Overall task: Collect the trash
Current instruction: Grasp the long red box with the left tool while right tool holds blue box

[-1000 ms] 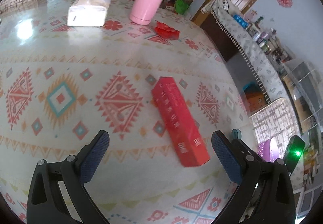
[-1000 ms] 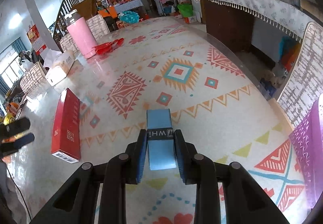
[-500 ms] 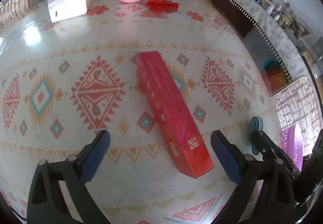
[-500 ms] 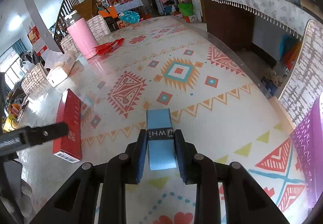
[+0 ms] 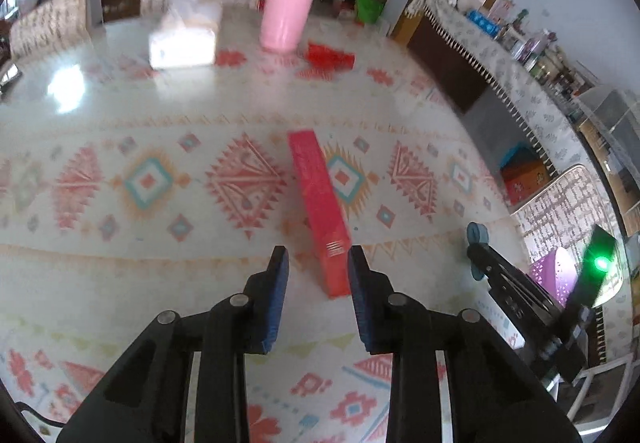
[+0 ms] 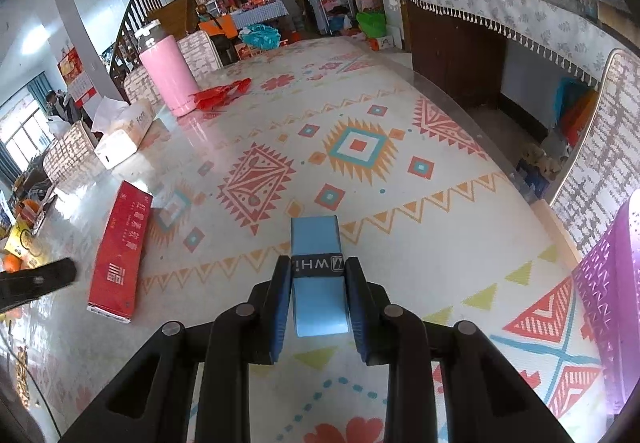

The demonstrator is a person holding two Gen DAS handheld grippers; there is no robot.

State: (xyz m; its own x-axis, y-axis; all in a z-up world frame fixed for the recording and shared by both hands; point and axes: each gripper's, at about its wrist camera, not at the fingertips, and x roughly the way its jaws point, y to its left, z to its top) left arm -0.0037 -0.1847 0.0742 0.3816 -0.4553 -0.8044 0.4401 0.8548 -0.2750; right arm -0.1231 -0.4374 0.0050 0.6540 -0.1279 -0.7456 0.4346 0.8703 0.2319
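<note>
Lying lengthwise on the patterned table point(image 5: 120, 283), the long red box point(image 5: 320, 203) has its near end between the two blue pads of the left gripper point(image 5: 318, 275). That end sits close against the right-hand pad, with a clear strip of tablecloth between it and the left-hand pad. The jaws are closing around it, narrowed to little more than the box's width, and the blur makes it hard to tell whether either pad presses on it.

Over at the right gripper point(image 6: 318, 291), the jaws are clamped tight on a small light-blue box point(image 6: 318, 275) with a dark band, which juts forward past the fingertips and is held above the cloth. From this view the red box point(image 6: 120, 247) lies well to the side.

Beyond the red box the tabletop is bare across its middle. At the far end stand a tissue box point(image 5: 184, 39), a pink tumbler point(image 5: 288, 7) and a crumpled red wrapper point(image 5: 330, 55) just beside the tumbler. The table's curved edge point(image 6: 452, 99) runs along the right, and a purple perforated basket point(image 6: 612, 283) stands past its near right corner.
</note>
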